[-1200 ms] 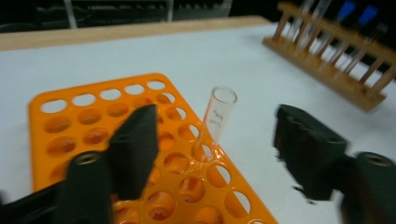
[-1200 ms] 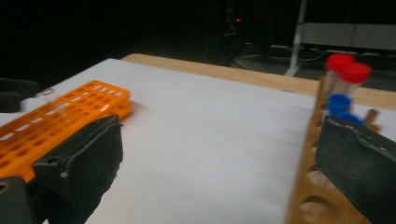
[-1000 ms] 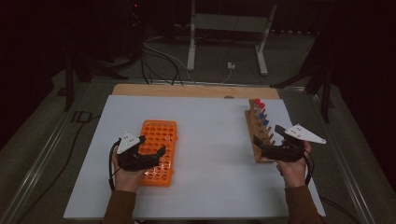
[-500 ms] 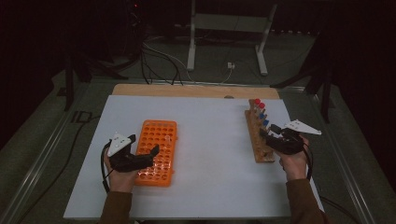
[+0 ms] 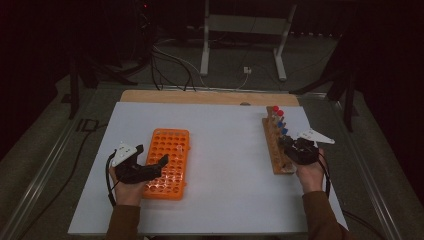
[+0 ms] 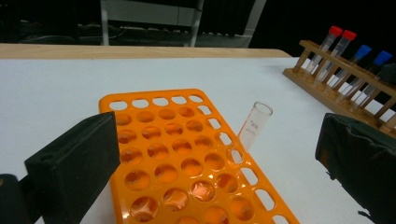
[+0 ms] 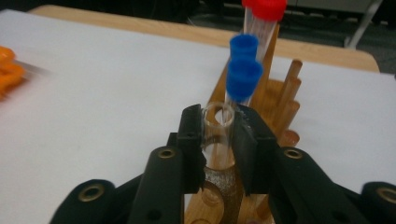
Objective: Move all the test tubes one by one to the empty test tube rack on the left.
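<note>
the right gripper has just been closing, and its two black jaws now press on either side of an uncapped glass tube near its open rim, the tube caught squarely between the pads and standing in the wooden rack. just beyond the jaw tips, farther along the same rack, rise two blue-capped tubes, and past those the red-capped tubes. in the high view the right gripper sits over the near part of the wooden rack, at the right side of the white table. the left gripper has its jaws spread wide, holding nothing; in the left gripper view the orange rack lies between and just beyond the two pads, one pad low at the left and the other at the right edge. a second uncapped tube stands tilted in a hole along the orange rack's far side, between the pads but beyond them, touching neither. in the high view the left gripper hangs over the near left part of the orange rack.
</note>
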The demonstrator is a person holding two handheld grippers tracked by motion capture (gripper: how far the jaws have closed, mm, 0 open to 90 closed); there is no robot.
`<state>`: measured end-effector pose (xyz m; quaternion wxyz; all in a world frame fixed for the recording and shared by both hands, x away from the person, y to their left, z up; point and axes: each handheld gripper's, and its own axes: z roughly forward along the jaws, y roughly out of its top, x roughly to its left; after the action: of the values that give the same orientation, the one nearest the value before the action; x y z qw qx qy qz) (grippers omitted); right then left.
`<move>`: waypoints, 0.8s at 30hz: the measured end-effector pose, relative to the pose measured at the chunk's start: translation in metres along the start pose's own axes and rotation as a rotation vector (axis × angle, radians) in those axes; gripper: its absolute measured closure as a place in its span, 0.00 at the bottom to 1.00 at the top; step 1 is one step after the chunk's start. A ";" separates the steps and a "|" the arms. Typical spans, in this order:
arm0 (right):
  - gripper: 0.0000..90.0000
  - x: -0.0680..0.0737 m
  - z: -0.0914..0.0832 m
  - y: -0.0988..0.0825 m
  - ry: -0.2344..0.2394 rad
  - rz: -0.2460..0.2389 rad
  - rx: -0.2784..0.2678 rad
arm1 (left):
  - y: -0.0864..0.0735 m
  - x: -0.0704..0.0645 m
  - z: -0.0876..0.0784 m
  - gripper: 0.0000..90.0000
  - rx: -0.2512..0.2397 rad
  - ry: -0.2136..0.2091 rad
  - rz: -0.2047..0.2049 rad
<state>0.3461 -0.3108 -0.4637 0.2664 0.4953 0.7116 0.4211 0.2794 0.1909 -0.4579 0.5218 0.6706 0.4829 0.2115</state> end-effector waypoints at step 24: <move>0.85 0.005 -0.015 0.006 -0.028 0.001 -0.066 | -0.001 -0.004 0.002 0.01 -0.014 0.004 0.043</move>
<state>0.3350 -0.3108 -0.4505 0.2926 0.4922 0.6933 0.4376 0.2784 0.1863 -0.4583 0.5209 0.6766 0.4681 0.2274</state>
